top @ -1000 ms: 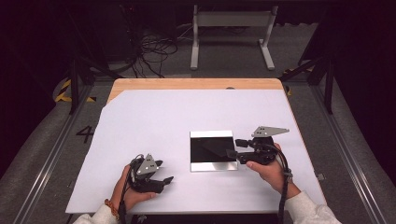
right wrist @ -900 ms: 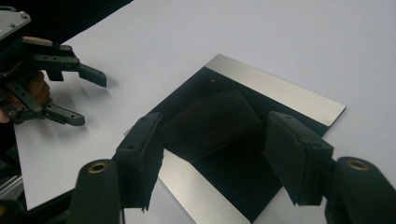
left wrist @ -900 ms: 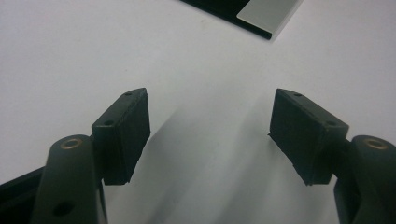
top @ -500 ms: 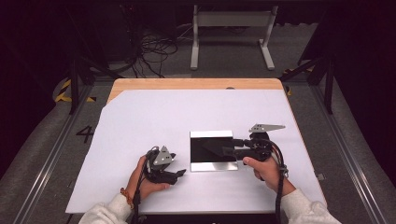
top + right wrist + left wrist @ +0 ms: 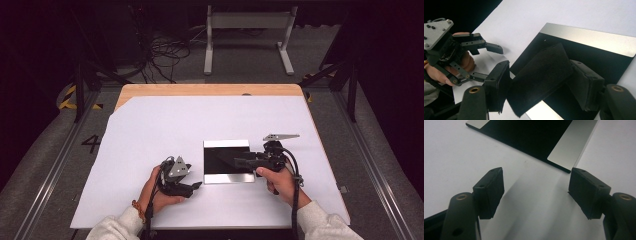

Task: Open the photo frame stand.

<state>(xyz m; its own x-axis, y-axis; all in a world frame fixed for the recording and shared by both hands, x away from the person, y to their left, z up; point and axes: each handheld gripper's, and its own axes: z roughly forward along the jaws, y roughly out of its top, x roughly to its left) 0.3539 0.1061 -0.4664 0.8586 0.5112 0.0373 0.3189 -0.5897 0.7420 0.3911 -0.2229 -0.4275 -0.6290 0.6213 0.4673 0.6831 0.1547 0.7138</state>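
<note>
Two tongs worked over one black panel [image 5: 226,162] in the high view: the panel lay flat on the white table [image 5: 150,135], slightly toward five o'clock from the table's middle, with the right tongs [image 5: 239,161] reaching over its three-o'clock edge and the left tongs [image 5: 196,185] low on the table just off its seven-o'clock corner. In the left gripper view, the left tongs [image 5: 536,192] stood wide apart and held nothing, the panel's [image 5: 534,137] silver-banded corner lying just ahead at twelve o'clock. In the right gripper view, the right tongs [image 5: 544,82] gripped a dark cloth pad [image 5: 541,75] between their jaws, held over the glossy panel [image 5: 599,55], with the left tongs [image 5: 491,60] visible at nine o'clock. The step looked like wiping the panel's face. Next, the pad probably needed to press flat and sweep across, while the left tongs steadied the near corner so the panel would not slide.
</note>
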